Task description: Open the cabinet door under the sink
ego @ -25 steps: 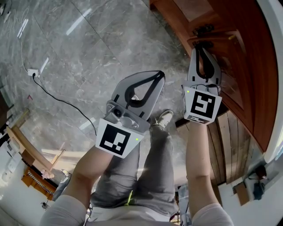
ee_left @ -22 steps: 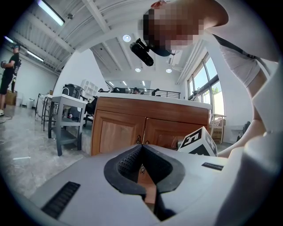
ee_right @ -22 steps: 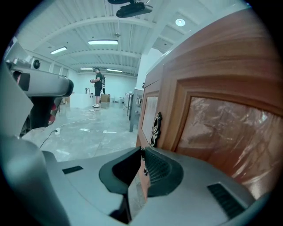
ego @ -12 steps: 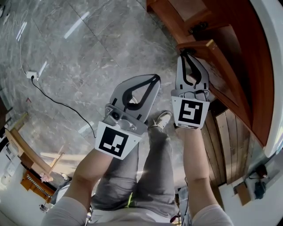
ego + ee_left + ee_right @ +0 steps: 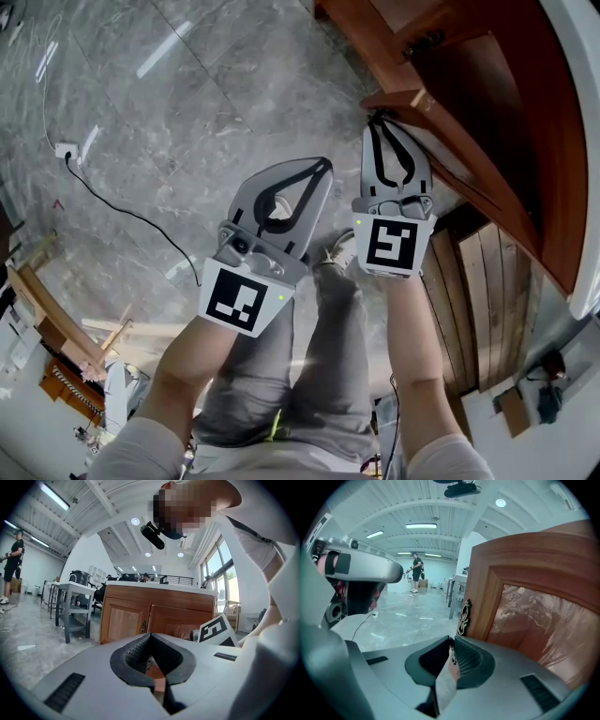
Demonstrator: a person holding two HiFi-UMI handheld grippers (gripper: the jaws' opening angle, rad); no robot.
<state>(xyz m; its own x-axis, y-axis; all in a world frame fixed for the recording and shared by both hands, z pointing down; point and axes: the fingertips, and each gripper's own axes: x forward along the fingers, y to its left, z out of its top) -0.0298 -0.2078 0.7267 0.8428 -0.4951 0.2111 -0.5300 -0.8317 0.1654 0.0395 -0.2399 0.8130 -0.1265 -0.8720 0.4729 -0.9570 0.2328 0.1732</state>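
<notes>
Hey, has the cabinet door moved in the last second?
Yes. The cabinet door has swung further open, its free edge moving away from the closed neighbouring door, with the right gripper shut on its handle.

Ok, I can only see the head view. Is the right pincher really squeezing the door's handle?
Observer: Yes. The right gripper view shows the right gripper shut on the dark curly handle at the edge of the cabinet door.
Operator: And did the left one grab anything?
Observer: No. Its own view shows the left gripper shut with nothing between its jaws.
Operator: Is somebody else in the room?
Observer: Yes, the right gripper view shows a person standing far off across the floor.
</notes>
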